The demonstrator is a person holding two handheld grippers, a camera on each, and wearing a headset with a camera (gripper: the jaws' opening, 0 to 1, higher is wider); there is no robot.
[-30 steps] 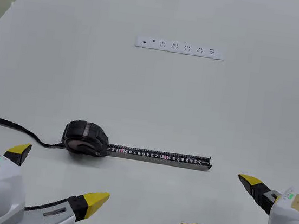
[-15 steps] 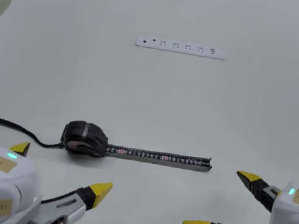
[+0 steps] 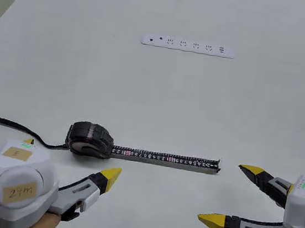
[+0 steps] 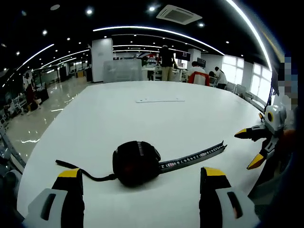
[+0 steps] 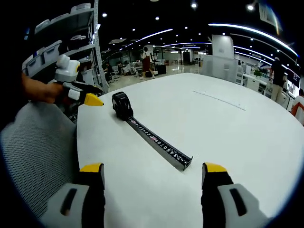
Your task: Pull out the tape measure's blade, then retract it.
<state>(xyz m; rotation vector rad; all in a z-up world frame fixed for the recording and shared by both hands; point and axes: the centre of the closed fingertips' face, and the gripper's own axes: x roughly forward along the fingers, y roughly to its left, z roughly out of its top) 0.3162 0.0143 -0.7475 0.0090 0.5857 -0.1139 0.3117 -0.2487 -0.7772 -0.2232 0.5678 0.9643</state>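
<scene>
left claw (image 3: 69,158): white body, black jaws, yellow tips, tan labels | right claw (image 3: 229,194): same

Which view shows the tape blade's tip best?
The right gripper view: the blade tip lies close and large. The head view shows the tip small. The left gripper view shows the tip far off, past the case.
</scene>
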